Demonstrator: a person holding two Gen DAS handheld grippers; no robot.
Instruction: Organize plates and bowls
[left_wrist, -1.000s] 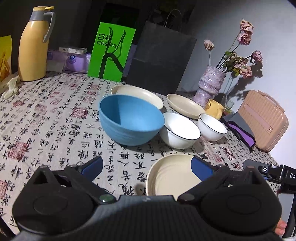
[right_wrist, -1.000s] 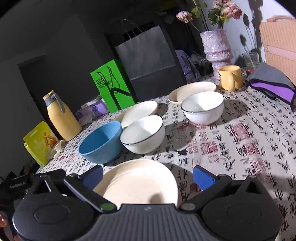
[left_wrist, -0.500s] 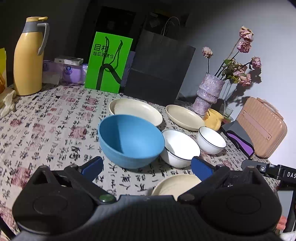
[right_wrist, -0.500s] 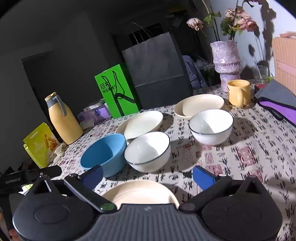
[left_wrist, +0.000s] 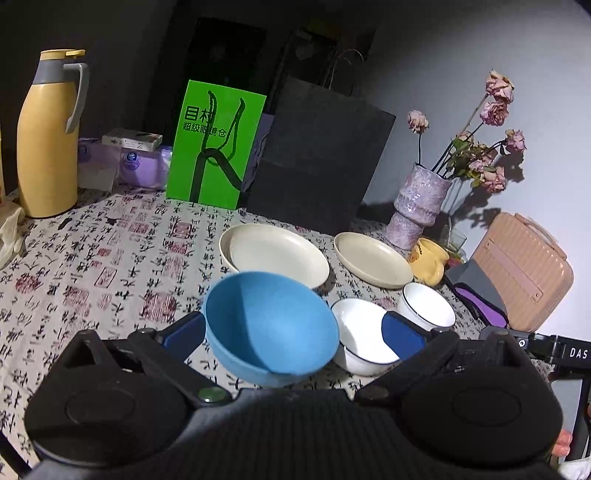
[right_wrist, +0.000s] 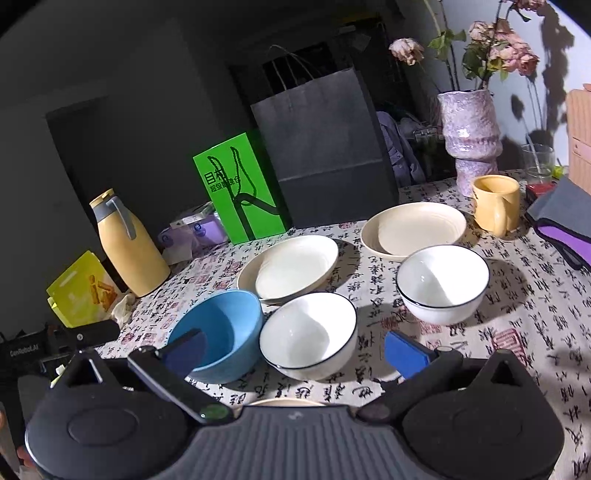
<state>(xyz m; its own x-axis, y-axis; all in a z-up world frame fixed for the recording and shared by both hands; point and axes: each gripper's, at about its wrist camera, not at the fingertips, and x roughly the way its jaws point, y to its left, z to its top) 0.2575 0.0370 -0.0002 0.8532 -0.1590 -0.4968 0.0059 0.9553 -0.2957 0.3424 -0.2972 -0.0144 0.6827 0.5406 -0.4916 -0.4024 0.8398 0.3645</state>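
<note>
Three bowls cluster mid-table: a blue bowl (right_wrist: 218, 334) touching a white bowl (right_wrist: 310, 334), a second white bowl (right_wrist: 443, 286) apart. Behind lie two cream plates (right_wrist: 291, 267) (right_wrist: 413, 227), unstacked, so sorting looks barely begun. Both the left gripper (left_wrist: 291, 334) and the right gripper (right_wrist: 295, 349) hang wide-fingered, grasping nothing, above the table (right_wrist: 517, 332).

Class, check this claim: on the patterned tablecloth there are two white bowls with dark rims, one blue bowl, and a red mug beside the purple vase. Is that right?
Not quite. The mug is yellow, not red, as the right wrist view shows. The rest holds: two white bowls with dark rims, one blue bowl, and the mug beside the purple vase on the patterned tablecloth.
</note>
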